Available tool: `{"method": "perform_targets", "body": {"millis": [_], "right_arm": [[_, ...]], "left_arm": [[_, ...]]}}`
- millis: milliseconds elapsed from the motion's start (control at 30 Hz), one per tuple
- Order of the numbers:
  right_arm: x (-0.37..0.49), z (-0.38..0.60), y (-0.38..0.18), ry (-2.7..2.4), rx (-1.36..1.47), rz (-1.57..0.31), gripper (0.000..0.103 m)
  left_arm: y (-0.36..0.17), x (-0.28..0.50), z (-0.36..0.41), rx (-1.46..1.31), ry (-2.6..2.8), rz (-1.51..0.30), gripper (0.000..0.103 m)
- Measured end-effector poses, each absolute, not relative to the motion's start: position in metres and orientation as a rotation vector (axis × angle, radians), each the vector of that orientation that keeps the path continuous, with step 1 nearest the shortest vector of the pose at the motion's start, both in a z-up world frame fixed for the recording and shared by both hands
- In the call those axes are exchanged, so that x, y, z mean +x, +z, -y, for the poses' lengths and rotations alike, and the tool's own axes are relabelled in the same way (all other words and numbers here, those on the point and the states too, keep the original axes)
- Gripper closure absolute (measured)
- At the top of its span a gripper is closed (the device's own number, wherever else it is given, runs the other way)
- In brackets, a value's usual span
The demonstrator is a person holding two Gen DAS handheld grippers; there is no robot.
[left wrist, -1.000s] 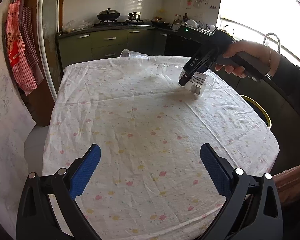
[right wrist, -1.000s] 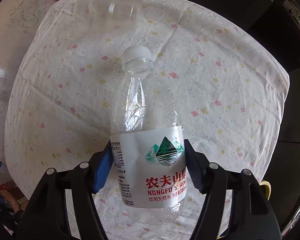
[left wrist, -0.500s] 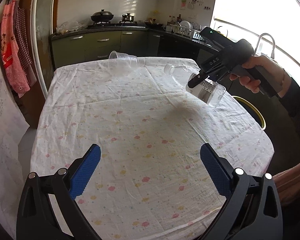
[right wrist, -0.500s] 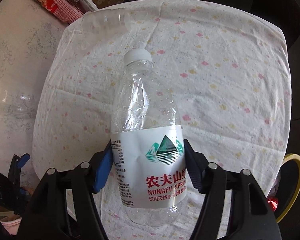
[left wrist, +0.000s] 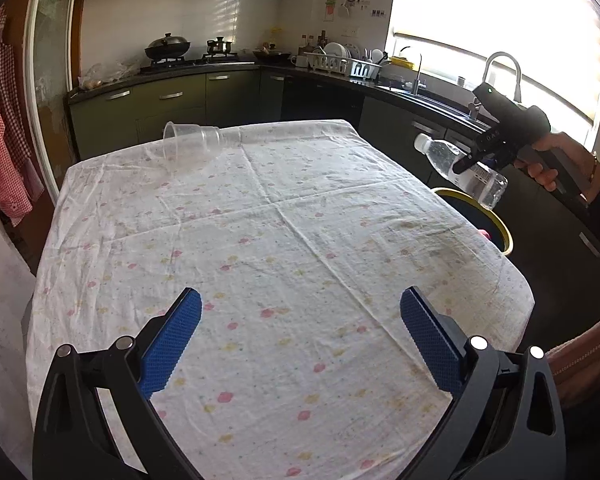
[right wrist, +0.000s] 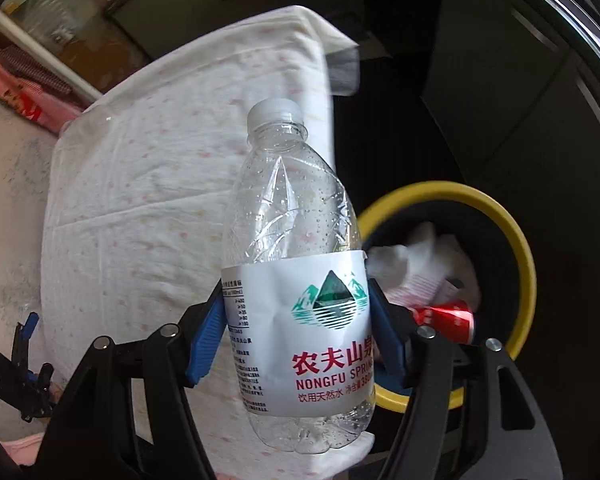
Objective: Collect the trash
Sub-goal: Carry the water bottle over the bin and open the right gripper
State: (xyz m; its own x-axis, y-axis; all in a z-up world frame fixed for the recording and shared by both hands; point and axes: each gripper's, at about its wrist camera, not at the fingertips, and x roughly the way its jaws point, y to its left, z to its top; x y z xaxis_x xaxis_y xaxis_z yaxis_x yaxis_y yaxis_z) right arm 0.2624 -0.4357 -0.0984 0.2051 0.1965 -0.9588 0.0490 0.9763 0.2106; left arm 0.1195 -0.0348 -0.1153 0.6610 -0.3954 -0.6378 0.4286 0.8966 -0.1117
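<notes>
since earlier frame, right gripper [right wrist: 296, 344] carries water bottle [right wrist: 300, 280] off table [left wrist: 260, 240], now above yellow-rimmed bin [right wrist: 524, 264] edge, pads clamped on label. left gripper [left wrist: 300, 344] spread wide, empty. step: binning bottle. next: centre over bin, release. plastic cup [left wrist: 192, 146] remains on table, far from bin.

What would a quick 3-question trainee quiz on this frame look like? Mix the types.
1. True or false: the right gripper is clamped on the label of the water bottle.
2. Multiple choice: what lies on the tablecloth? A) a fork B) a clear plastic cup on its side C) a plate
3. Fill in: the bin beside the table has a ___ rim and already holds a red ___.

Key: 1 true; 2 B; 3 yellow, can.
</notes>
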Motion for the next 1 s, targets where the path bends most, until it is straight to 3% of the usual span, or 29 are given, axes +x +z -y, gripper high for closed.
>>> {"method": "perform_targets", "body": {"millis": [300, 733, 1000], "right_arm": [[0.246, 0.516, -0.166, -0.077, 0.242, -1.520, 0.042], [0.259, 0.515, -0.207, -0.156, 0.195, -1.461, 0.041], [0.221, 0.512, -0.172, -0.199, 0.228, -1.290, 0.035]], "left_arm": [[-0.122, 0.130, 0.074, 0.087, -0.513, -0.740, 0.005], [-0.123, 0.122, 0.074, 0.099, -0.504, -0.745, 0.005], [-0.125, 0.128, 0.075, 0.121, -0.503, -0.761, 0.005]]}}
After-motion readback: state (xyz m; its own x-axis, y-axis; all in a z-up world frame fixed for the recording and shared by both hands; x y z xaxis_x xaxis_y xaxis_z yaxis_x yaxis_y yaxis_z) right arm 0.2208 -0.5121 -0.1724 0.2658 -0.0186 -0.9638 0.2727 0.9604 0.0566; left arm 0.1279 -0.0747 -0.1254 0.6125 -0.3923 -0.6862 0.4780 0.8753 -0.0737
